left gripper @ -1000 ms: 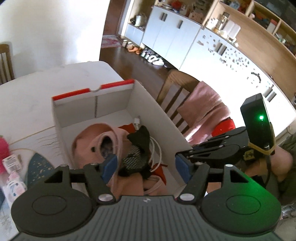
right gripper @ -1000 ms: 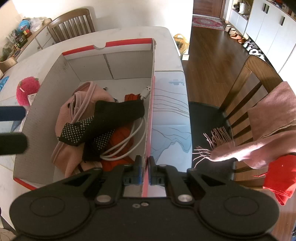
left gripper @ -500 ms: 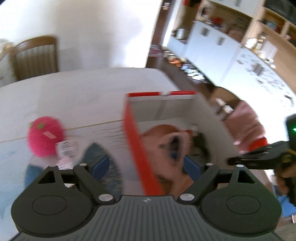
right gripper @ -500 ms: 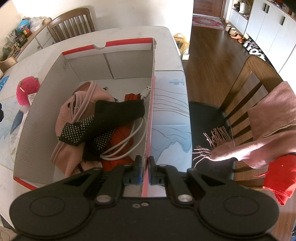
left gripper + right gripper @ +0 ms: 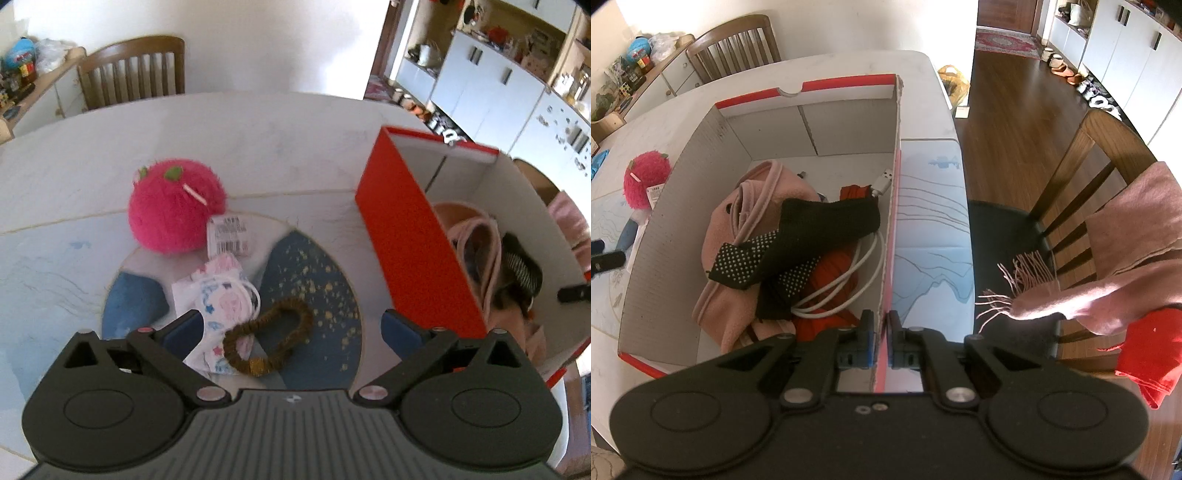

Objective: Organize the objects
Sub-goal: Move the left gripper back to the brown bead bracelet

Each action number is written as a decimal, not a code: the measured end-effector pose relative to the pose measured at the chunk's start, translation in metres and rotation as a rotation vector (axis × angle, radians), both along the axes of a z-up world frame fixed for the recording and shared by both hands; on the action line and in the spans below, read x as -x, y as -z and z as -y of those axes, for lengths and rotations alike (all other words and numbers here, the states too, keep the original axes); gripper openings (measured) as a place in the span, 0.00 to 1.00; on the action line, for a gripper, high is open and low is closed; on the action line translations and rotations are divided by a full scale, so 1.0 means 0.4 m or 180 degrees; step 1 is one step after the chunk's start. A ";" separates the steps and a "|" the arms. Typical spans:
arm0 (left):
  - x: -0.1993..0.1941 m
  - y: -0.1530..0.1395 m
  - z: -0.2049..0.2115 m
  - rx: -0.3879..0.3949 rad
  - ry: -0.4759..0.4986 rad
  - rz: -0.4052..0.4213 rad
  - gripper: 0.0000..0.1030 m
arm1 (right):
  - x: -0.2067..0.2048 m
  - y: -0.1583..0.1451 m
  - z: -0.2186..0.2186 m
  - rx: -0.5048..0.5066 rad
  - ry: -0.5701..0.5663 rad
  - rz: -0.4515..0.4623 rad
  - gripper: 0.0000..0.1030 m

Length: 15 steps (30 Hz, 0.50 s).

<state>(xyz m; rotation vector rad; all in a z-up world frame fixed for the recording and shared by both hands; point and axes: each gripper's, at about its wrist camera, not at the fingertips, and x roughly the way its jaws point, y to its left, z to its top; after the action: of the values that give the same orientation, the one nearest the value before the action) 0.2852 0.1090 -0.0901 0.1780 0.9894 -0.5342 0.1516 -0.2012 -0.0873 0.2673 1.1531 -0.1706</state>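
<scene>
A red cardboard box [image 5: 413,240] stands on the white table, also seen in the right wrist view [image 5: 679,177]. It holds a pink garment [image 5: 738,221], a black dotted sock [image 5: 812,236], a white cable [image 5: 864,273] and red cloth. My right gripper [image 5: 881,343] is shut on the box's right wall. My left gripper [image 5: 291,328] is open above a brown hair tie [image 5: 269,339] and a patterned face mask [image 5: 218,299]. A pink fuzzy toy [image 5: 173,206] with a tag lies beyond them.
A blue patterned mat [image 5: 314,280] lies under the small items. A wooden chair [image 5: 133,74] stands behind the table. Another chair [image 5: 1086,177] at the right carries a pink scarf [image 5: 1108,266] and a red cloth [image 5: 1148,350]. White cabinets line the far wall.
My left gripper has swung left, from over the box to above the hair tie and mask on the mat. The right gripper has stayed clamped on the box wall.
</scene>
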 end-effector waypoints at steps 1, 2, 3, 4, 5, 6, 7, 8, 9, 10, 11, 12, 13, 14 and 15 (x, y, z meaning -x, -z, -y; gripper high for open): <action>0.000 0.009 -0.001 -0.0005 0.0020 -0.0013 1.00 | -0.001 0.000 0.000 -0.0001 0.0001 -0.0003 0.06; 0.001 0.016 -0.001 -0.0033 0.0030 -0.0008 1.00 | 0.000 0.000 -0.001 0.0001 -0.0001 -0.0004 0.06; 0.003 0.023 0.002 -0.0084 0.0039 0.0020 1.00 | 0.000 0.000 0.000 0.0001 0.0000 -0.0006 0.06; 0.006 0.032 0.007 -0.0137 0.0068 0.0058 1.00 | 0.000 -0.001 0.000 0.0002 0.0000 -0.0009 0.06; 0.009 0.039 0.009 -0.0175 0.0102 0.0094 1.00 | -0.001 -0.001 0.000 0.0002 0.0000 -0.0012 0.06; 0.010 0.046 0.011 -0.0198 0.0126 0.0112 1.00 | -0.001 0.000 0.000 0.0002 -0.0001 -0.0011 0.06; 0.010 0.054 0.011 -0.0188 0.0146 0.0088 1.00 | 0.000 0.000 0.000 0.0001 0.0001 -0.0011 0.06; 0.006 0.062 0.012 -0.0165 0.0151 0.0049 1.00 | 0.000 0.000 0.000 0.0002 0.0001 -0.0011 0.06; 0.004 0.069 0.013 -0.0158 0.0134 0.0024 1.00 | 0.000 0.000 0.000 0.0002 0.0000 -0.0010 0.06; 0.004 0.076 0.014 -0.0168 0.0123 0.0031 1.00 | -0.001 0.000 0.000 0.0000 0.0001 -0.0011 0.06; 0.004 0.081 0.016 -0.0181 0.0130 0.0050 0.99 | 0.000 0.000 0.000 -0.0002 0.0003 -0.0013 0.06; 0.004 0.086 0.020 -0.0201 0.0149 0.0063 0.99 | 0.000 0.001 0.000 -0.0005 0.0005 -0.0015 0.06; 0.002 0.092 0.023 -0.0231 0.0161 0.0072 0.99 | 0.000 0.001 -0.001 -0.0005 0.0003 -0.0019 0.06; 0.000 0.097 0.026 -0.0259 0.0166 0.0077 0.99 | 0.001 0.001 -0.001 -0.0005 0.0000 -0.0021 0.06; -0.003 0.104 0.027 -0.0279 0.0169 0.0075 0.99 | 0.001 0.001 -0.001 -0.0007 0.0002 -0.0021 0.06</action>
<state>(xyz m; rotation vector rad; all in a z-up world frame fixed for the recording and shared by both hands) 0.2864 0.0980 -0.1315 0.2889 0.9880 -0.5363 0.1512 -0.2010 -0.0877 0.2692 1.1600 -0.1708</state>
